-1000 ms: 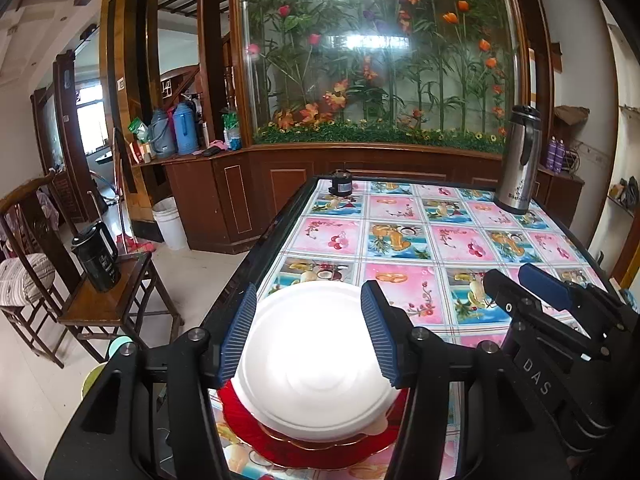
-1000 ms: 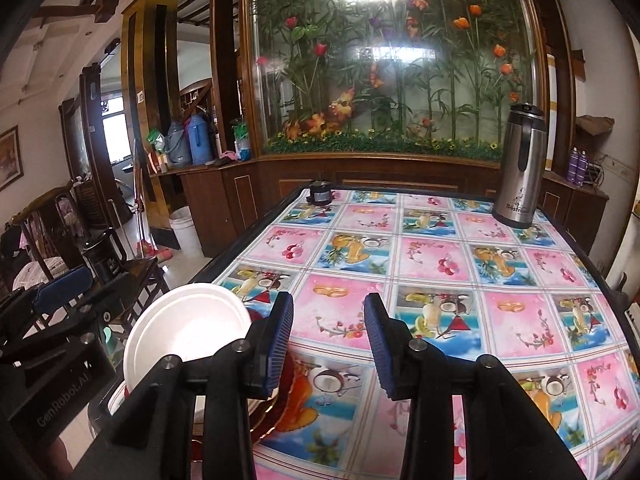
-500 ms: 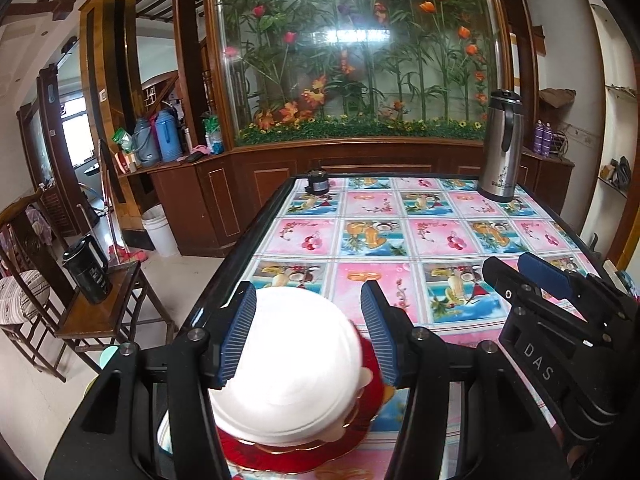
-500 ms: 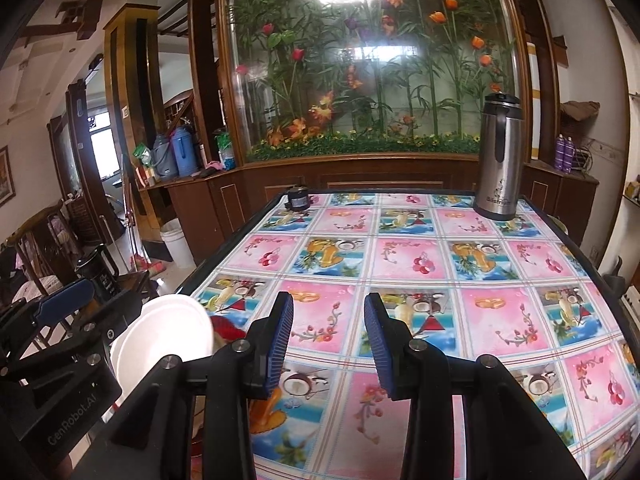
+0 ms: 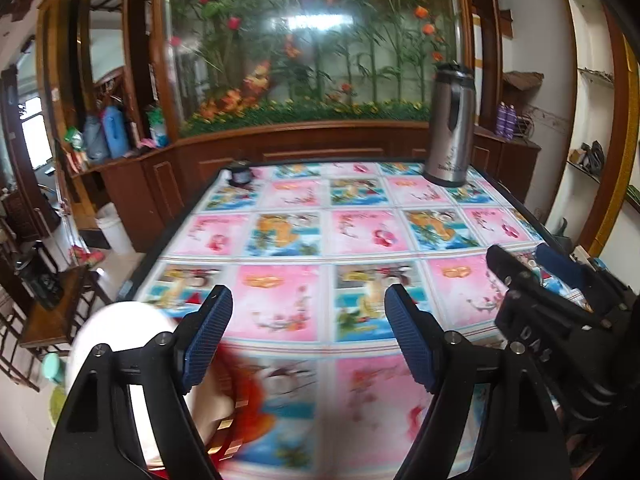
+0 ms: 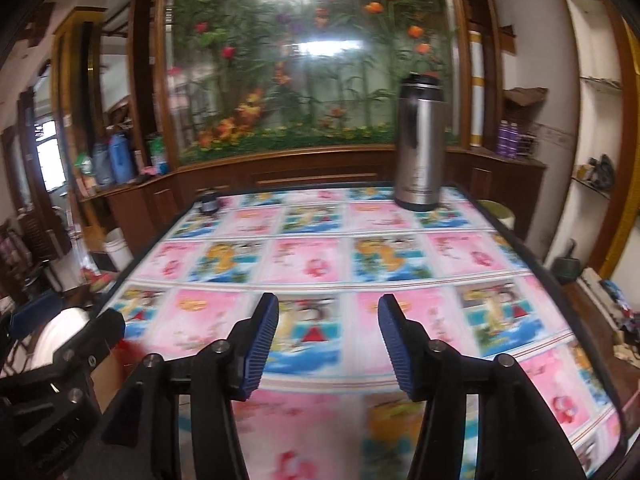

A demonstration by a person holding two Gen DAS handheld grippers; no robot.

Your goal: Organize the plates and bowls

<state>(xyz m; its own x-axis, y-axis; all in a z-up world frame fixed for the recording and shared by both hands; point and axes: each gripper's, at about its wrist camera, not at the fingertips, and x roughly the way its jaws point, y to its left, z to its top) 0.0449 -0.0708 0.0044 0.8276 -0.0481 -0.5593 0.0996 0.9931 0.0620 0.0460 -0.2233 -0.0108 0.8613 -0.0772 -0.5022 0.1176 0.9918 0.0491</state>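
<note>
One white bowl is seen stacked on a red plate, while both the left gripper and the right gripper are being opened with nothing between their jaws.

Left wrist view low and close over the counter, angled slightly down past its gripper, right wrist view alongside, same heading, past its gripper, both sharing the counter, steel flask ahead-right, planted glass wall beyond.
</note>
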